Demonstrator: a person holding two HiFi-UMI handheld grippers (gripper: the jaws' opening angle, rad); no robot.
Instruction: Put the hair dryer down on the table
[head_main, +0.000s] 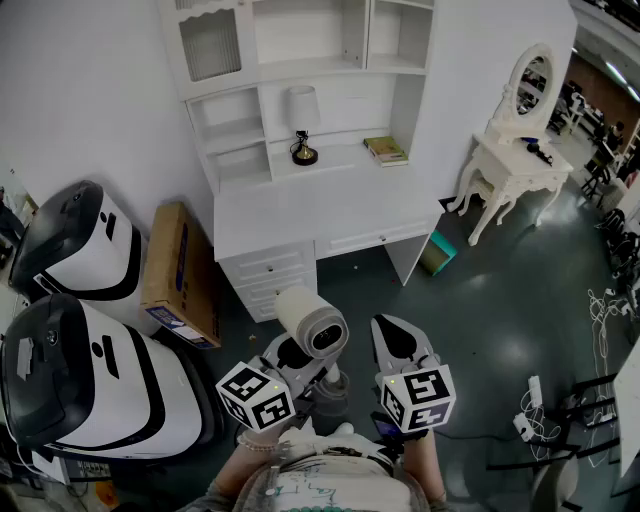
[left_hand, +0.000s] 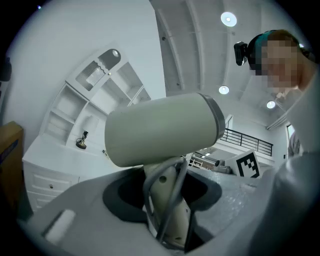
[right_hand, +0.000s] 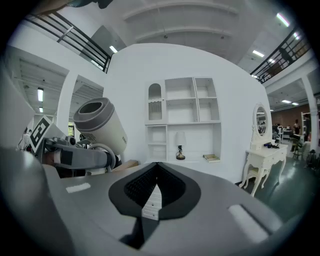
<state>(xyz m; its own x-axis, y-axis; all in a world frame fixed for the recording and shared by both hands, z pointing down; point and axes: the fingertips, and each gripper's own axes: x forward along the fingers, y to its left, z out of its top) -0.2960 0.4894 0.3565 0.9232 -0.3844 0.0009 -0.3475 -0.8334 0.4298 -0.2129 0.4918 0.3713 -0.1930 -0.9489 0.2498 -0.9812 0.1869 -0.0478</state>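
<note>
- Closest in, just ahead of the person's chest, the left gripper has its jaws nearly closed, pinching the handle of the hair dryer. A loop of grey cord runs down along the handle between the same jaws.
- The right gripper sits just beside it, with its jaws pressed together on nothing. In its own view the dark ribbed pads meet in a closed seam.
- The hair dryer is held up in the air over the dark floor, short of the white table and not touching it.
- Its handle points down into the jaws. The barrel's long axis runs from the person out toward the table, with the ringed end tipped up and back at the person (which end blows, I cannot tell).
- It looks like a plain, pale off-white cylinder with a darker grey band round the near end and a dark opening inside. The handle is the same pale colour.
- A small lamp and a book stand at the back of the table.
</note>
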